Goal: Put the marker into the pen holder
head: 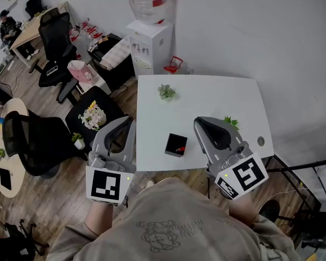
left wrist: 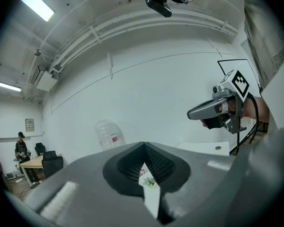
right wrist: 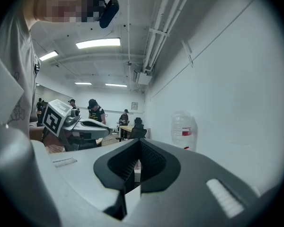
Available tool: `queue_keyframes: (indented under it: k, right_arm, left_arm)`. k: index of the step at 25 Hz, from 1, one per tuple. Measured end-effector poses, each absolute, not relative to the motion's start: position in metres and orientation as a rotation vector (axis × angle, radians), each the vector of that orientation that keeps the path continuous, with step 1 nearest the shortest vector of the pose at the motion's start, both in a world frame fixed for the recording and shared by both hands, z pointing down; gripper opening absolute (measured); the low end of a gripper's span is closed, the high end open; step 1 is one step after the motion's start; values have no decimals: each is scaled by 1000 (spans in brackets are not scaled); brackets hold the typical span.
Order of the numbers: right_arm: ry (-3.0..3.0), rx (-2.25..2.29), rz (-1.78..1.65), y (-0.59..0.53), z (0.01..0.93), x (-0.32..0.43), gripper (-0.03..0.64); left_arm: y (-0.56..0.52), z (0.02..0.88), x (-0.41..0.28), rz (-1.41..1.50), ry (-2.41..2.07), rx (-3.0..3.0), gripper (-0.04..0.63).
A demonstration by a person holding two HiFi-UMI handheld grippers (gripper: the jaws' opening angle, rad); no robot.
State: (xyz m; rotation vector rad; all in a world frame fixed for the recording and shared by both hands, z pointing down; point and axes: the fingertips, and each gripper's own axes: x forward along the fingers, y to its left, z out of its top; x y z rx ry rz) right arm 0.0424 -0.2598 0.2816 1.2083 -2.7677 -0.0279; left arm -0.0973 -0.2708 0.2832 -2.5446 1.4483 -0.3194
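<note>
Head view: two hand-held grippers (head: 128, 119) (head: 200, 122), one pen holder (head: 176, 144), two plants (head: 166, 92) (head: 231, 122).

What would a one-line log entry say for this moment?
left gripper: shut, empty | right gripper: shut, empty | pen holder: on table, something red inside

Two grey moulded grippers are seen: left gripper (head: 129, 122), right gripper (head: 198, 123) - each fitted with black ribbed pads (left wrist: 130, 164) and a black-and-white marker cube (head: 105, 185). A beige shirt (head: 168, 227) with faint printed graphic is worn.
</note>
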Motion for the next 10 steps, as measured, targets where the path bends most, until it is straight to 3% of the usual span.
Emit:
queue_keyframes:
  k: [10]
  right_arm:
    - [-2753,1209,-24,-258,286,45,28]
  left_arm:
    - [-269,286,-96,-336,1451,-2546,0]
